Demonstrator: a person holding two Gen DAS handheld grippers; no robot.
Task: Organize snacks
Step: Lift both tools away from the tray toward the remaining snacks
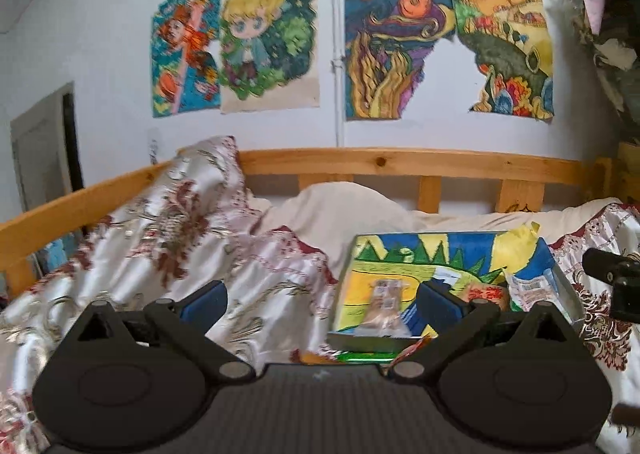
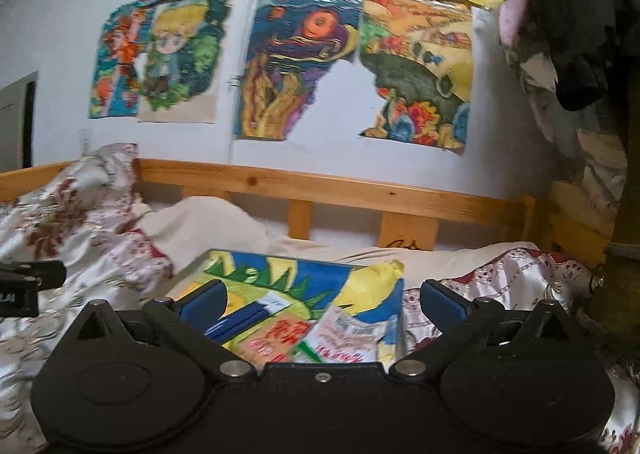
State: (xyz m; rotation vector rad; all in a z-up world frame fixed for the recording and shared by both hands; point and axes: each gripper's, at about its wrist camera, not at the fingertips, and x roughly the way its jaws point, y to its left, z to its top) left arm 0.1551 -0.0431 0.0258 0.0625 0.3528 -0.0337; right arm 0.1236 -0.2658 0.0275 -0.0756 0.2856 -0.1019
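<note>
While both grippers (image 1: pixel 320 300) (image 2: pixel 320 300) gape empty, the snack box (image 1: pixel 440 254) rests on floral bedding (image 1: pixel 180 238) below wall drawings (image 1: pixel 400 50)

Wide-spread left tool (image 1: pixel 322 300) empty above snack box (image 1: pixel 360 338) on bed.

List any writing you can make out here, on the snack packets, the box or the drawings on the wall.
None can be read.
Clear snack packet in the box: small square codes, blurred.
White packet: red and green print, blurred.
Red-printed packet: characters too smeared.
Wall drawings: pictures only, no words visible.
</note>
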